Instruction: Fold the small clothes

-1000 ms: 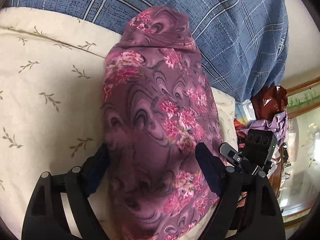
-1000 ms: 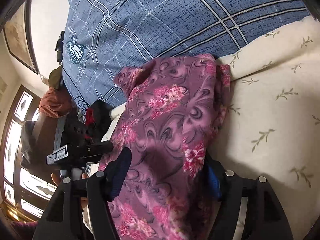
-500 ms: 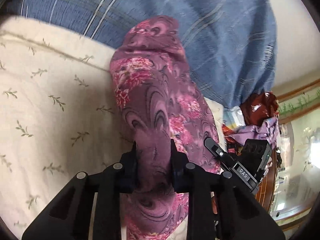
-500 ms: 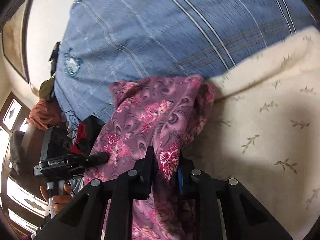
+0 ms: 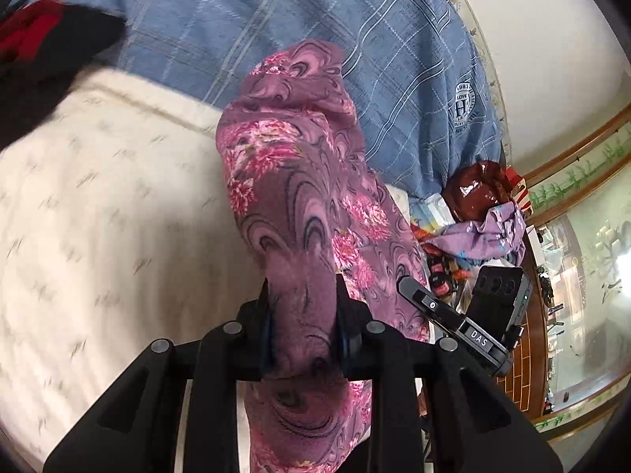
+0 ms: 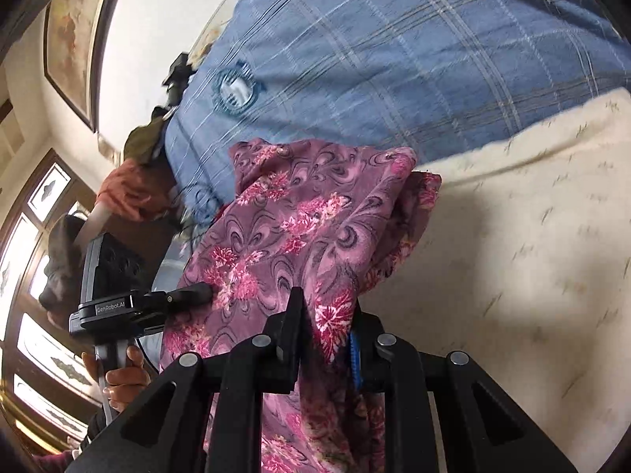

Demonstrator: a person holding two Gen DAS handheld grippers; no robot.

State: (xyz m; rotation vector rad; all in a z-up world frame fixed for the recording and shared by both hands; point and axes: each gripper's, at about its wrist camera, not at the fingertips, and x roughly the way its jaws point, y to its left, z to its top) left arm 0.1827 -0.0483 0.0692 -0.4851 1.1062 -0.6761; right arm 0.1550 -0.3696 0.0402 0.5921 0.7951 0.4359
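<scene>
A purple garment with pink flowers (image 5: 292, 181) lies lengthwise on the cream leaf-print bed cover (image 5: 102, 236), its far end against a blue plaid pillow (image 5: 276, 35). My left gripper (image 5: 303, 315) is shut on the garment's near edge. In the right wrist view the same garment (image 6: 299, 228) hangs from my right gripper (image 6: 327, 327), which is shut on its near edge beside the cream cover (image 6: 524, 260). Each gripper shows in the other's view: the right one (image 5: 465, 323), the left one (image 6: 130, 307). The cloth is bunched between the jaws and lifted off the bed.
The blue plaid pillow (image 6: 394, 63) fills the back. A pile of clothes and a brown shiny bag (image 5: 481, 193) lies to the right of the garment. A dark red-and-black cloth (image 5: 43, 51) sits at the far left. Wooden window frames (image 6: 35, 276) stand beyond the bed.
Both grippers went from open around the garment's near edge to shut on it. They have since lifted and pulled the cloth, which now bunches narrower between the jaws.
</scene>
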